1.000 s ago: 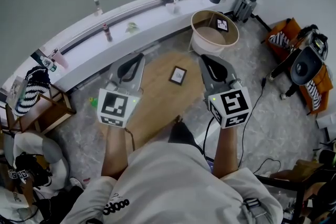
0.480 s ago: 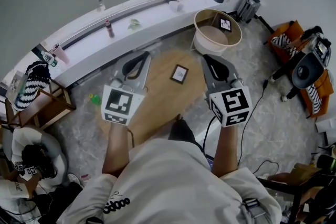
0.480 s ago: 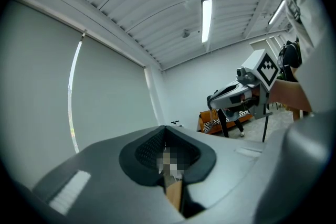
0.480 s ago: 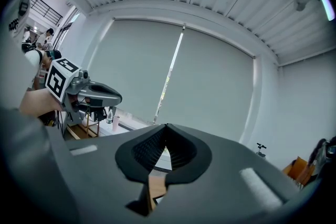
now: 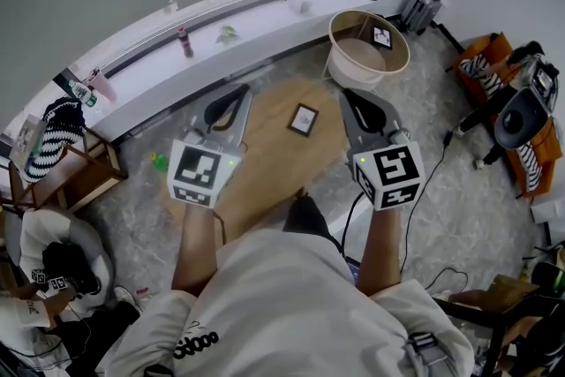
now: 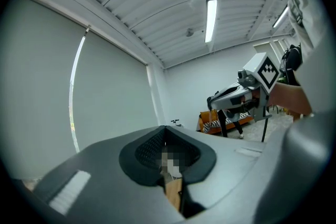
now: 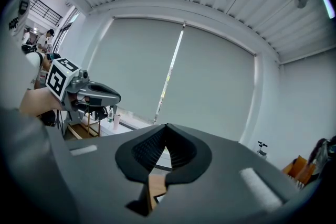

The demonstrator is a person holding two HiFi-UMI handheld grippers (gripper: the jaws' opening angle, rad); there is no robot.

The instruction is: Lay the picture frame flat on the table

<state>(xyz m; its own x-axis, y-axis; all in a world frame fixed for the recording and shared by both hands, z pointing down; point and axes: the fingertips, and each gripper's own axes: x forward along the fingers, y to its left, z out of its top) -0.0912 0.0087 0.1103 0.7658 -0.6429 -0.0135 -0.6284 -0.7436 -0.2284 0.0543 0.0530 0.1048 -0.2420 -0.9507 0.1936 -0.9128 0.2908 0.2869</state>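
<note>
A small black picture frame (image 5: 303, 119) with a white picture sits on the oval wooden table (image 5: 265, 172), its face showing from above. I cannot tell whether it leans or lies flat. My left gripper (image 5: 235, 95) hovers over the table's left part, shut and empty, well left of the frame. On the other side my right gripper (image 5: 352, 96) is also shut and empty, apart from the frame. In the left gripper view the jaws (image 6: 167, 132) meet, with the right gripper (image 6: 233, 96) beyond. The right gripper view shows closed jaws (image 7: 167, 129) and the left gripper (image 7: 89, 93).
A round beige tub (image 5: 345, 57) stands behind the table with another small frame (image 5: 382, 37) inside it. A white window ledge (image 5: 141, 79) carries bottles. A wooden rack (image 5: 75, 181) is at the left, and orange seats and a tripod (image 5: 512, 119) at the right.
The head view has shifted slightly. Both grippers keep their places and stay shut, and the frame has not moved.
</note>
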